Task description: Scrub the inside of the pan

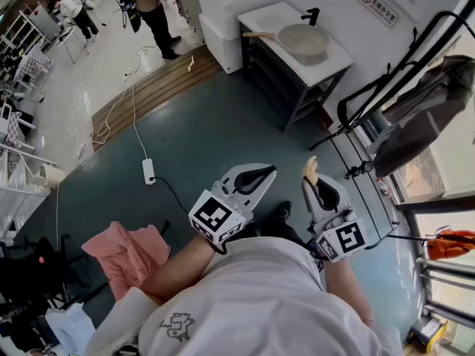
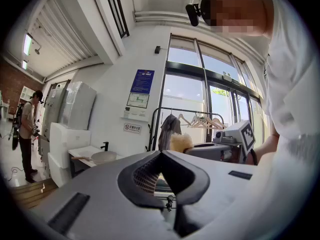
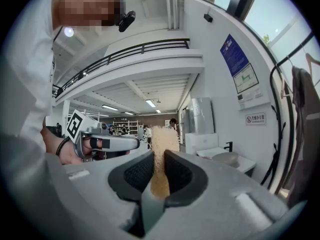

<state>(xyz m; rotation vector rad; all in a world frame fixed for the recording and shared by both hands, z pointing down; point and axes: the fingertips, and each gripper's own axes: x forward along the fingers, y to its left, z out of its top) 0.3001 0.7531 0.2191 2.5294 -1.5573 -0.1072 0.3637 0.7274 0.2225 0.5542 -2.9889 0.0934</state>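
A grey pan [image 1: 302,40] with a wooden handle lies on a white counter [image 1: 334,59] beside a black tap, far ahead of me across the floor. It also shows small in the left gripper view as the pan [image 2: 103,157] and in the right gripper view as the pan [image 3: 225,158]. My right gripper [image 1: 312,181] [image 3: 158,156] is shut on a tan sponge [image 1: 310,168] [image 3: 163,143] that sticks out past its jaws. My left gripper [image 1: 269,171] [image 2: 161,153] is shut with nothing in it. Both are held level at my waist, side by side.
A black clothes rack [image 1: 386,80] with a dark garment [image 1: 427,99] stands right of the counter. A power strip [image 1: 148,170] and its cable lie on the teal floor. A pink cloth [image 1: 126,256] sits at lower left. A person [image 1: 154,10] stands at the back, beyond a wooden step [image 1: 156,84].
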